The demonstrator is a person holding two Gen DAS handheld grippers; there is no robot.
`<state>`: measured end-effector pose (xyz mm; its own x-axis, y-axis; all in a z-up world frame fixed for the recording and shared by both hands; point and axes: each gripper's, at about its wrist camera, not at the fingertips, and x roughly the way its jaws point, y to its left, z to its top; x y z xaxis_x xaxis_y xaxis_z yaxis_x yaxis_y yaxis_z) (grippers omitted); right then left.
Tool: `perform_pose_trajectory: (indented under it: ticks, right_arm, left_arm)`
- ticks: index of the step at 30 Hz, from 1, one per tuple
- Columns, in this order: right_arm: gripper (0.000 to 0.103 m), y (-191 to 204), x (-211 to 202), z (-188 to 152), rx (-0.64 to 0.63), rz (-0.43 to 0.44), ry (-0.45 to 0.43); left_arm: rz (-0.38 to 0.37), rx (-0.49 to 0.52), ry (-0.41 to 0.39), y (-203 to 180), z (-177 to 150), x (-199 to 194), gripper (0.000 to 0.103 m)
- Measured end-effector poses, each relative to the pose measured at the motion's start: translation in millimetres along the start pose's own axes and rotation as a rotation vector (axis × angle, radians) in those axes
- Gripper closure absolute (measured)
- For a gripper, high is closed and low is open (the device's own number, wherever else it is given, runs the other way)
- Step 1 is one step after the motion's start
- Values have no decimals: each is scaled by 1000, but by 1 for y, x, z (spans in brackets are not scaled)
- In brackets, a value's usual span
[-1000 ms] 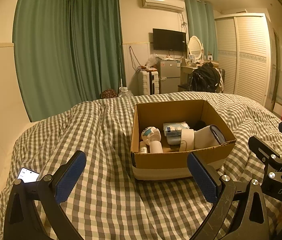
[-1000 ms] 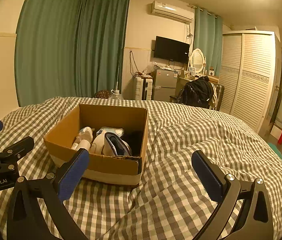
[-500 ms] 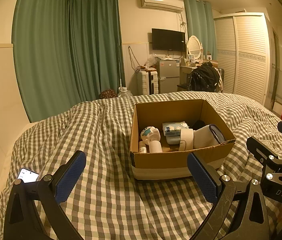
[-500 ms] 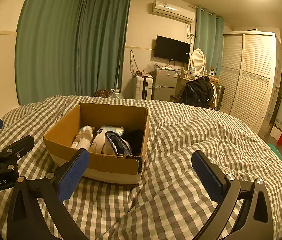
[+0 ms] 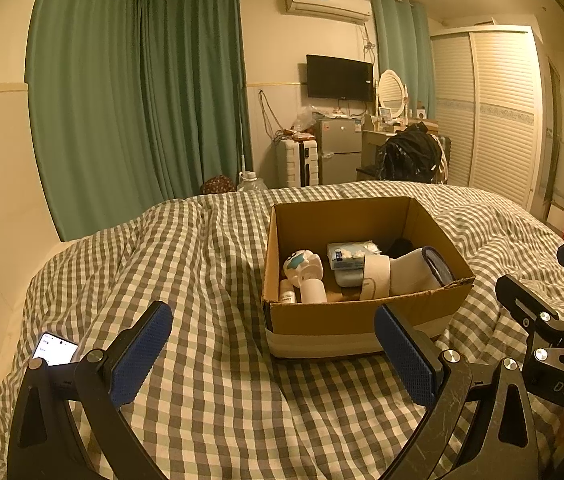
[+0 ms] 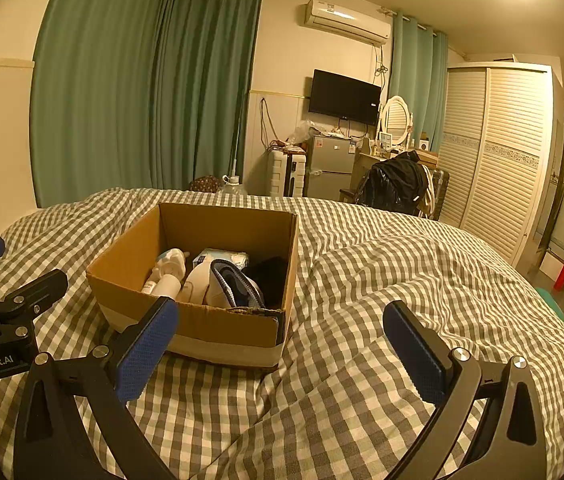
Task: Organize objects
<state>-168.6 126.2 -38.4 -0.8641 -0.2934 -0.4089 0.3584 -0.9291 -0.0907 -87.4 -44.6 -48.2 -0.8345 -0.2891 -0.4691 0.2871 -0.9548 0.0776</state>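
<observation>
Cardboard box (image 5: 362,316) sits on the checked bedcover (image 5: 210,264), a little right of middle in the left wrist view, open at the top. Inside it we see a small white handheld fan (image 5: 304,268) at the near left with a little bottle (image 5: 287,295) beside it, a pack of tissues (image 5: 352,250) toward the far wall, a white roll (image 5: 376,280) in the middle, a white-and-blue padded wrap (image 6: 234,286) on the right, and something dark (image 6: 270,274) in the far right corner that we cannot make out.

Both our tools hover near the box with nothing between their fingers: the left gripper (image 5: 274,360) has its fingers spread wide, and so does the right gripper (image 6: 282,354). We judge that the scene fits two stages alike: the things gathered into the box with the sorting over, or the things waiting to be lifted out and laid in order. The pictures do not settle which, so we name no move.

Off the box, only a lit phone (image 5: 55,354) lies on the bedcover at the near left, close by our left tool. Folds in the cover rise on the right, and the soft bed could let the box tip under a push. Far off stand green curtains (image 5: 138,100), a wall television (image 5: 340,77), a small fridge (image 5: 336,150) and a white wardrobe (image 5: 490,112), all well apart from our work.
</observation>
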Motion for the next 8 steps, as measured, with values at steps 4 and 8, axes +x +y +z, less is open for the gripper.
perform_pose_trajectory:
  ticks: [4, 8]
  right_arm:
    - [0, 0, 1, -1, 0, 0, 1]
    - [0, -1, 1, -1, -1, 0, 2]
  left_arm:
    - [3, 0, -4, 0, 0, -1, 0]
    - [3, 10, -4, -1, 0, -1, 0]
